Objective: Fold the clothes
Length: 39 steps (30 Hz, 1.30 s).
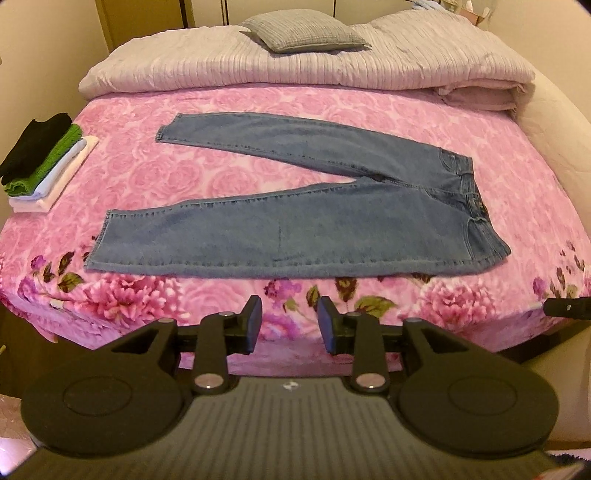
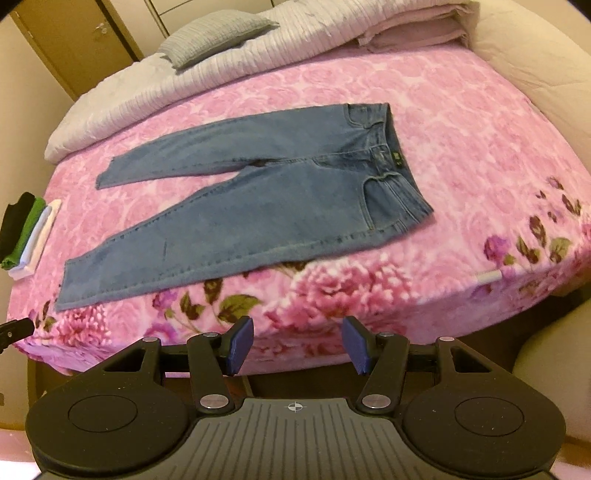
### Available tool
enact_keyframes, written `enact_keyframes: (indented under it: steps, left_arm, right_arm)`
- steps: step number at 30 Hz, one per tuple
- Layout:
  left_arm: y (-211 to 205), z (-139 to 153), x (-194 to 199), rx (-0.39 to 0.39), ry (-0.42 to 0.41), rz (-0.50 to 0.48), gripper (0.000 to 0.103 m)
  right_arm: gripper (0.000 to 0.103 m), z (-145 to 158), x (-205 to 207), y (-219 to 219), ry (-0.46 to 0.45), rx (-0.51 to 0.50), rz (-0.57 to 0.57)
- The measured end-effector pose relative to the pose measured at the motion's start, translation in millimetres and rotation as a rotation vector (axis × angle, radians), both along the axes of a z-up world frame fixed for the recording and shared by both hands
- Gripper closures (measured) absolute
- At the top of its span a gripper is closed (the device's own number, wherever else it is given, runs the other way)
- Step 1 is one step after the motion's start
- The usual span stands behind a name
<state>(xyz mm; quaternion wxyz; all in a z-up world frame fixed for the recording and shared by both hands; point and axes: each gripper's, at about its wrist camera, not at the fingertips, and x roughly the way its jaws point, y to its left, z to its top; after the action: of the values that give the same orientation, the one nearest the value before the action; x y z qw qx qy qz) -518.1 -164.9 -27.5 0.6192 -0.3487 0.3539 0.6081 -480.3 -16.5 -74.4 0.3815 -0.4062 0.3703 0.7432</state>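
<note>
A pair of blue jeans (image 1: pixel 317 206) lies flat on the pink floral bedspread (image 1: pixel 258 99), legs spread apart toward the left and waistband at the right. The right wrist view shows the same jeans (image 2: pixel 258 206) with the waistband at the upper right. My left gripper (image 1: pixel 290 325) hovers over the near edge of the bed, short of the jeans, open with nothing between its blue pads. My right gripper (image 2: pixel 298 345) also hangs over the bed's near edge, open and empty, below the jeans' lower leg.
A stack of folded clothes (image 1: pixel 40 162), black on green on white, sits at the bed's left edge. A rolled pale quilt (image 1: pixel 295 70) with a grey pillow (image 1: pixel 306 33) lies across the far end. A cream padded bed frame (image 1: pixel 554 147) runs along the right.
</note>
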Motion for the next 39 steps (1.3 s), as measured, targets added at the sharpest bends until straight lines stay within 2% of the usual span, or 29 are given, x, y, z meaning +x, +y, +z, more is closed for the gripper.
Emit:
enact_keyframes:
  steps: [9,23,33,39]
  left_arm:
    - [-11,-5,-2,-0.004,-0.003,0.008,0.074]
    - [-7,-12,-15,0.001,-0.034,0.06,0.074]
    - [40,-38,-31,-0.057,-0.061,0.07,0.074]
    - [105,-68,-52,-0.13,-0.094,0.066,0.074]
  right_arm:
    - [0.046,-3,3,-9,-0.012,0.002,0.004]
    - [0.046,0,-23,-3,-0.008,0.051,0.074]
    - [0.046,-12,-61,31,-0.037,0.049,0.066]
    - [0.046,-32,-105,66,-0.088,0.013,0.042]
